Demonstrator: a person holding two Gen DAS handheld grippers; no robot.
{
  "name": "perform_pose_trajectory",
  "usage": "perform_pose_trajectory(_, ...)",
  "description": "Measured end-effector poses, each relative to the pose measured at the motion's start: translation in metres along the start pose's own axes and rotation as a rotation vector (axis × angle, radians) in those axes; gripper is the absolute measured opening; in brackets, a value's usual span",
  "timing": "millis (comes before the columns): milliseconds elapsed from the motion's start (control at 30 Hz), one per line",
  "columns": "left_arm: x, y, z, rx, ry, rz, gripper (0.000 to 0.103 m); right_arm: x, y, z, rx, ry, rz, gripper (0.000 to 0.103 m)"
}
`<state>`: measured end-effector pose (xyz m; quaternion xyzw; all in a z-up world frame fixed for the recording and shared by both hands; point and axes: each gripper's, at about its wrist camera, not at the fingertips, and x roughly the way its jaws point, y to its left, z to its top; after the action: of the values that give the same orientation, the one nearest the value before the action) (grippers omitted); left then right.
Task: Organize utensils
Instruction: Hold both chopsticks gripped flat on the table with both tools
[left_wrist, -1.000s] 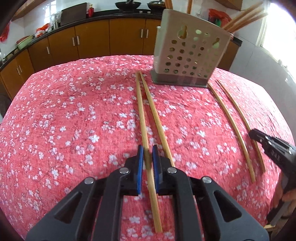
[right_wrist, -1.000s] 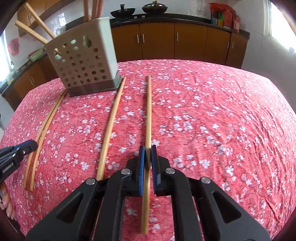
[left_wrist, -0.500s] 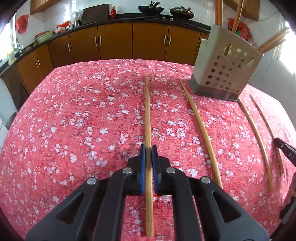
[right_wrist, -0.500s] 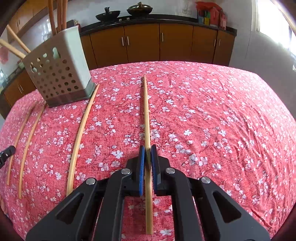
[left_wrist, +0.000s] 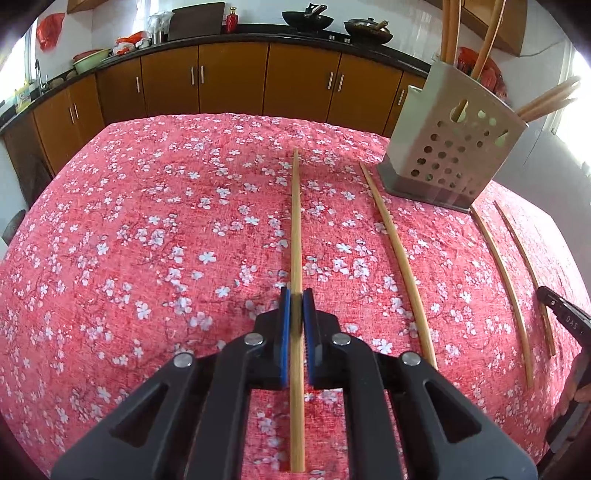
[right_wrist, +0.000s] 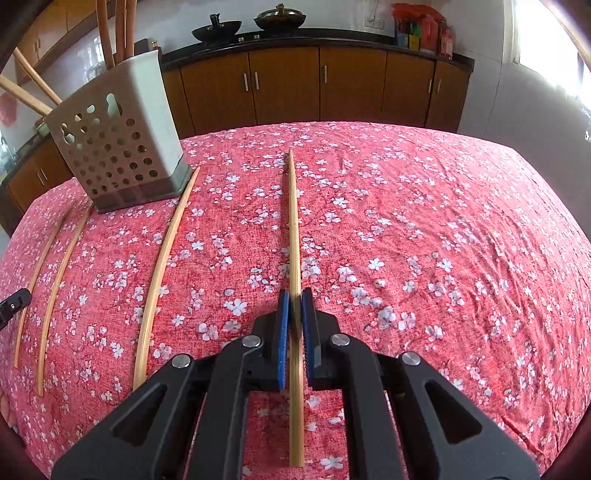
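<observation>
Both grippers look the same up close: the left gripper (left_wrist: 296, 306) and the right gripper (right_wrist: 294, 306) each have their blue pads pinched tight on a chopstick (left_wrist: 296, 229) (right_wrist: 293, 225) pointing out over the flowery tablecloth (left_wrist: 147, 240), near ends cut off by the frame edge. Only a sliver of the other gripper shows in each view, so its grip can't be read from there. The holder (left_wrist: 450, 155) sits right in the left view and left in the right view (right_wrist: 118, 147), with loose sticks (left_wrist: 399, 258) beside it.

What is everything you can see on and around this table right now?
loose chopsticks: 2, pale wood, on the cloth, one each side of the holder
held chopsticks: 2, pale wood, one per gripper
standing chopsticks: several, tan, in the holder
holder: 1, beige, perforated, far side
tablecloth: 1, red, white blossoms
cabinets: brown, behind
woks: 2, black, counter
left gripper, right gripper: black, blue pads, both shut
</observation>
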<state>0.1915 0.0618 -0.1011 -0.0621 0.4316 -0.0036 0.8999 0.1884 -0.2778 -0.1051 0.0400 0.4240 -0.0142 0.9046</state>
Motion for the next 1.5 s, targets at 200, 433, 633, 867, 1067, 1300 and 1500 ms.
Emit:
perform_pose_trajectory(200, 0.0031, -0.0033, 0.0009, 0.017, 0.001, 0.02, 0.01, 0.0001, 0.0001, 0.0003, 0.001, 0.0, 0.0, 0.008)
perform_pose_trajectory(433, 0.0025, -0.0035, 0.0006, 0.022, 0.001, 0.024, 0.01, 0.0, -0.0011, 0.0007, 0.007, 0.0, 0.007, 0.008)
perform_pose_trajectory(633, 0.0034, -0.0022, 0.0012, 0.029, 0.001, 0.026, 0.01, 0.0004, -0.0005, 0.0004, 0.008, 0.001, 0.006, 0.008)
perform_pose_trajectory(867, 0.003, -0.0009, 0.001, 0.027, 0.0, 0.022, 0.01, 0.0005, -0.001, 0.0004, 0.007, 0.001, 0.005, 0.008)
perform_pose_trajectory(1067, 0.0024, -0.0003, 0.0009, 0.025, -0.001, 0.019, 0.01, 0.0004, -0.0008, 0.0004, 0.008, 0.001, 0.005, 0.009)
perform_pose_trajectory(1300, 0.0019, -0.0002, 0.0009, 0.023, -0.001, 0.017, 0.01, 0.0004, -0.0009, 0.0003, 0.009, 0.001, 0.005, 0.009)
perform_pose_trajectory(1500, 0.0012, -0.0008, 0.0009, 0.017, -0.001, 0.014, 0.01, 0.0004, -0.0007, 0.0003, 0.009, 0.001, 0.005, 0.009)
